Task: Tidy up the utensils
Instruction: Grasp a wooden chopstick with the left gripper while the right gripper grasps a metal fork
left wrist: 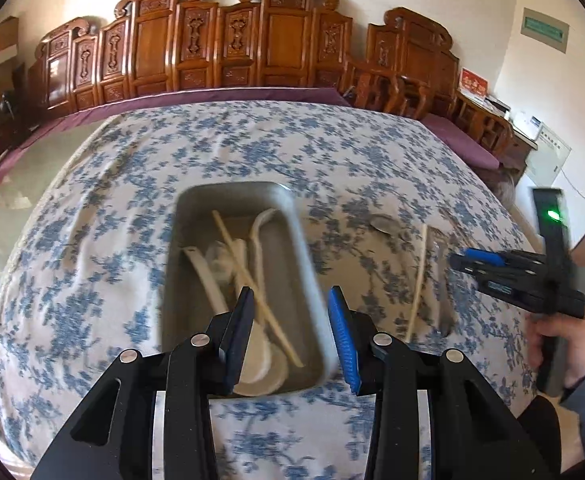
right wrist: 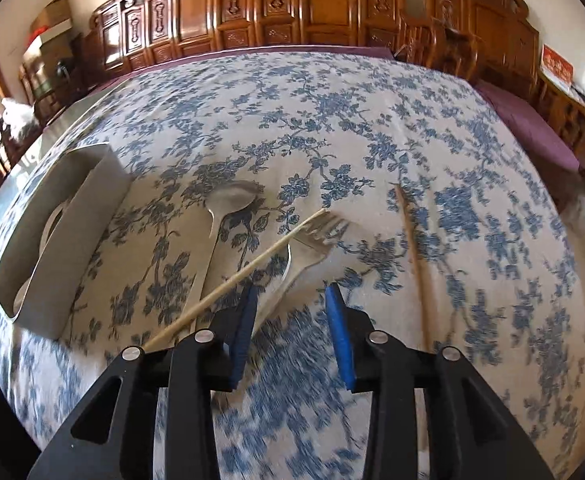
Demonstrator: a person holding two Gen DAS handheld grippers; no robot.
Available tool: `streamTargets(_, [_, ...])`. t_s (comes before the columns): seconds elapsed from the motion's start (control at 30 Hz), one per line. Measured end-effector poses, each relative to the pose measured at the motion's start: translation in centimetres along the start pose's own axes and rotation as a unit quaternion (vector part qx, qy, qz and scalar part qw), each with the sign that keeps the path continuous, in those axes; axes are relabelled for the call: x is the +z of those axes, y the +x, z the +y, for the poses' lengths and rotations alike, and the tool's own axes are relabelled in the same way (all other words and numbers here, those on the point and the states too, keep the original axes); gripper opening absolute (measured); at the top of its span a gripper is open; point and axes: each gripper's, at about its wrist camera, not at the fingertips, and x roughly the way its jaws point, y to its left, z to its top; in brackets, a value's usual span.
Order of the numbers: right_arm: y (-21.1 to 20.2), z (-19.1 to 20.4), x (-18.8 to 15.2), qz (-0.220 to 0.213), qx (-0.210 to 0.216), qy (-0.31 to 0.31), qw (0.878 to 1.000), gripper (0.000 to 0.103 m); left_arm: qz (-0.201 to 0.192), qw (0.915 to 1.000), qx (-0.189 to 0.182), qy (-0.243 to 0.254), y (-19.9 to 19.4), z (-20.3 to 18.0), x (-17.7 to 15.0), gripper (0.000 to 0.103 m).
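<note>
A grey tray (left wrist: 296, 216) on the floral cloth holds white spoons (left wrist: 258, 364) and a pale chopstick (left wrist: 252, 280). My left gripper (left wrist: 291, 300) is open and empty, just above the tray's near end. In the right wrist view the tray (right wrist: 72, 240) lies at the left. A metal spoon (right wrist: 228, 200), a metal fork (right wrist: 312, 236) and two chopsticks (right wrist: 252, 264) (right wrist: 412, 256) lie on the cloth. My right gripper (right wrist: 291, 300) is open and empty, above the fork's handle. It also shows in the left wrist view (left wrist: 488, 262), right of the tray.
The table wears a blue floral cloth (right wrist: 332, 120). Carved wooden panels and chairs (left wrist: 232, 40) stand behind the table. A purple cushion (right wrist: 532, 128) lies at the right. The person's hand (left wrist: 564, 344) holds the right gripper.
</note>
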Motion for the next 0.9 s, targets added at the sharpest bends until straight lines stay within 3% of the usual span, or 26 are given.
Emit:
streamTargets(0.23, [1.7, 1.3, 0.3, 0.039, -0.033, -0.033, 0.998, 0.035, 0.004, 0.9997, -0.022, 0.009, 0.6, -3.1, -0.5, 0.036])
streamTargets(0.3, [1.4, 1.0, 0.3, 0.045, -0.032, -0.042, 0.998, 0.022, 0.009, 0.9996, -0.024, 0.014, 1.0, -3.7, -0.6, 0.036])
streamTargets(0.37, [1.1, 0.5, 0.2, 0.051, -0.035, -0.05, 0.997, 0.016, 0.018, 0.9993, -0.029, 0.018, 1.5, -4.4, -0.8, 0.036])
streamTargets(0.67, [0.5, -2.6, -0.7, 0.061, -0.02, -0.049, 0.997, 0.008, 0.041, 0.9975, -0.038, 0.045, 3.6, -7.7, -1.5, 0.036])
streamTargets(0.9, [-0.7, -4.3, -1.6, 0.043, -0.009, -0.033, 0.998, 0.008, 0.088, 0.9911, -0.048, 0.088, 7.9, -10.3, -2.0, 0.036])
